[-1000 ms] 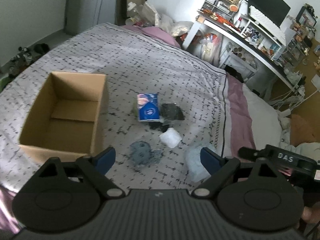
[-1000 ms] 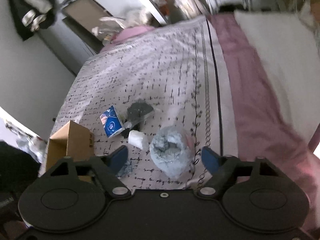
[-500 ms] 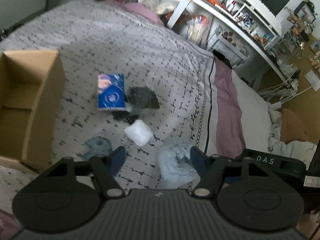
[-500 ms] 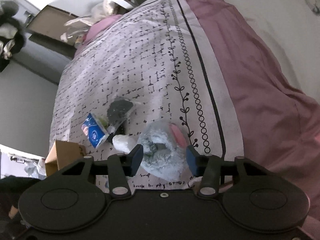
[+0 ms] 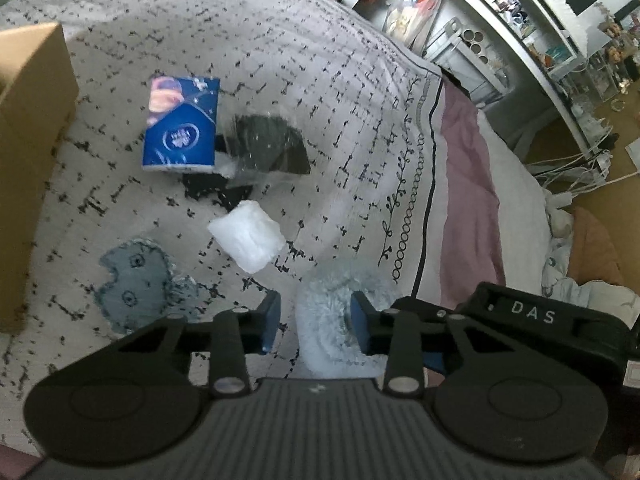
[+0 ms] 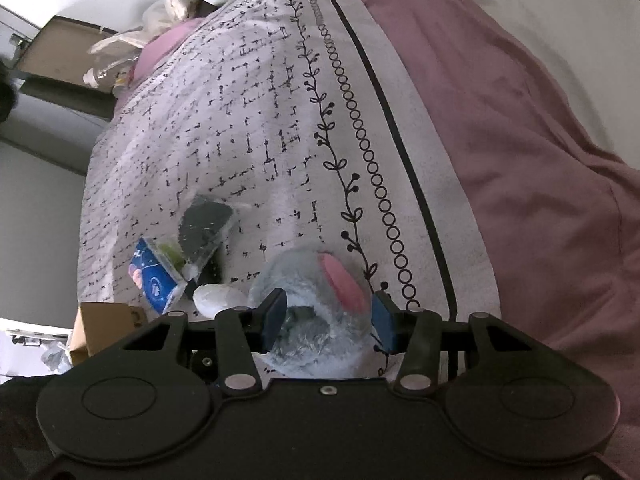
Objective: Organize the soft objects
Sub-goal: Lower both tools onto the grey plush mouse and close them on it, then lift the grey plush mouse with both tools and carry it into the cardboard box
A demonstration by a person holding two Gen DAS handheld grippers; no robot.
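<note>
A fluffy pale blue plush toy [image 5: 326, 316] with a pink ear [image 6: 342, 280] lies on the patterned bedspread [image 5: 320, 80]. My right gripper [image 6: 328, 322] is shut on it, pads pressed into the fur on both sides. My left gripper [image 5: 316, 326] straddles the same toy and its jaws are closing. Its right pad touches the fur, while a strip of bedspread shows beside its left pad. The right gripper's black housing [image 5: 528, 316] sits just right of the toy. A white soft packet [image 5: 248, 238], a blue-grey cloth piece [image 5: 134, 280], a blue tissue pack [image 5: 182, 124] and a bagged black item [image 5: 268, 148] lie nearby.
An open cardboard box [image 5: 28, 160] stands at the left on the bed, also seen low left as the box [image 6: 104, 328]. A mauve sheet [image 6: 520, 140] borders the bedspread on the right. A cluttered white desk [image 5: 520, 20] and cables [image 5: 580, 168] lie beyond the bed.
Both grippers have dropped toward the plush toy. The right jaws closed onto it. The left gripper swung right, away from the box, and its jaws narrowed around the toy.
</note>
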